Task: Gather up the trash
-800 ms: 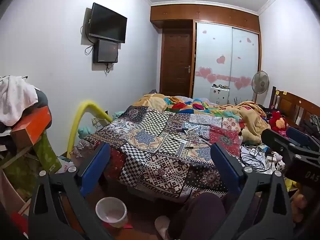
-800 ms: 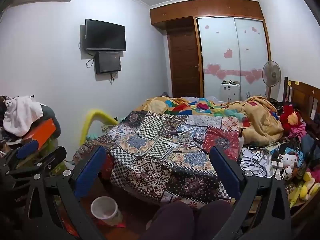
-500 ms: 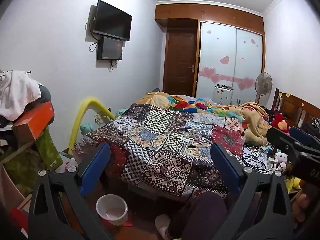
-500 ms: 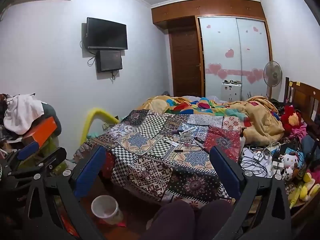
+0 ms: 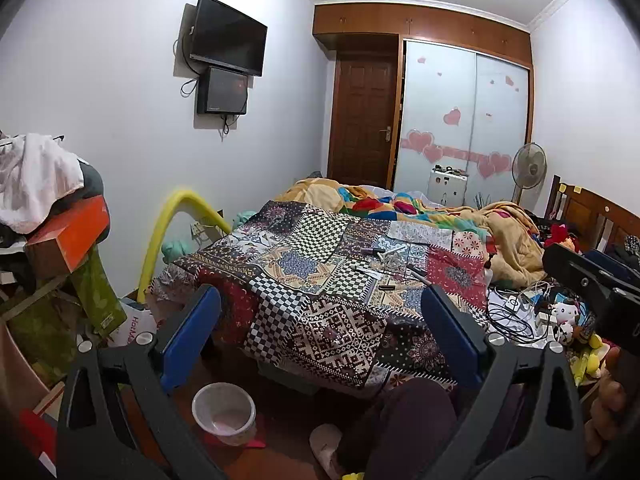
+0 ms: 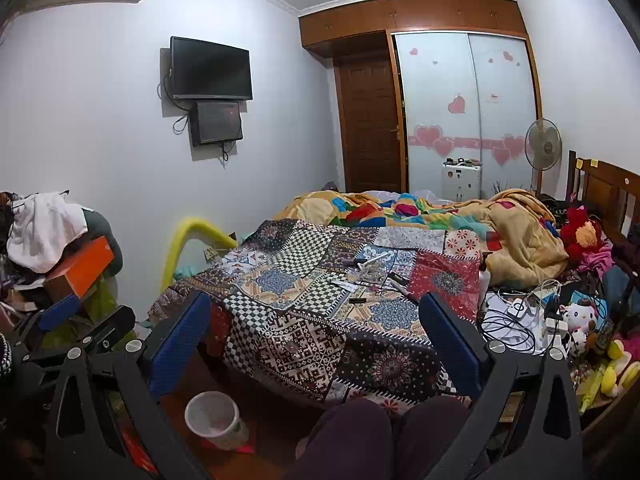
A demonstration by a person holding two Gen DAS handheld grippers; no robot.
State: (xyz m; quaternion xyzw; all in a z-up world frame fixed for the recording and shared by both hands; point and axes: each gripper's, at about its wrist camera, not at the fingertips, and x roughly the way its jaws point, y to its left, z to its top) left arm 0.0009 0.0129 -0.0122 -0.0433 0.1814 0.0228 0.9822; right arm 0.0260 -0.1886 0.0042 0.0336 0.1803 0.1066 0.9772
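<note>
Small scraps and pen-like bits of trash (image 5: 386, 260) (image 6: 370, 270) lie scattered on the patchwork bedspread (image 5: 320, 280) (image 6: 304, 304). A small white waste bin (image 5: 224, 413) (image 6: 214, 414) stands on the floor at the bed's foot. My left gripper (image 5: 320, 338) is open and empty, held above the bed's near corner. My right gripper (image 6: 316, 340) is open and empty at about the same height. Each gripper shows at the edge of the other's view, the right one (image 5: 592, 292) at the right and the left one (image 6: 76, 320) at the left.
A cluttered stack with an orange box (image 5: 68, 236) and clothes stands at left. A yellow foam tube (image 5: 176, 224) arches by the wall. Cables, chargers and plush toys (image 6: 560, 320) crowd the bed's right side. The person's knees (image 6: 380, 432) are below. A fan (image 6: 542, 144) and door stand beyond.
Both grippers have drifted slightly, so the room shifts a little in view. The jaws stay open and nothing has been picked up.
</note>
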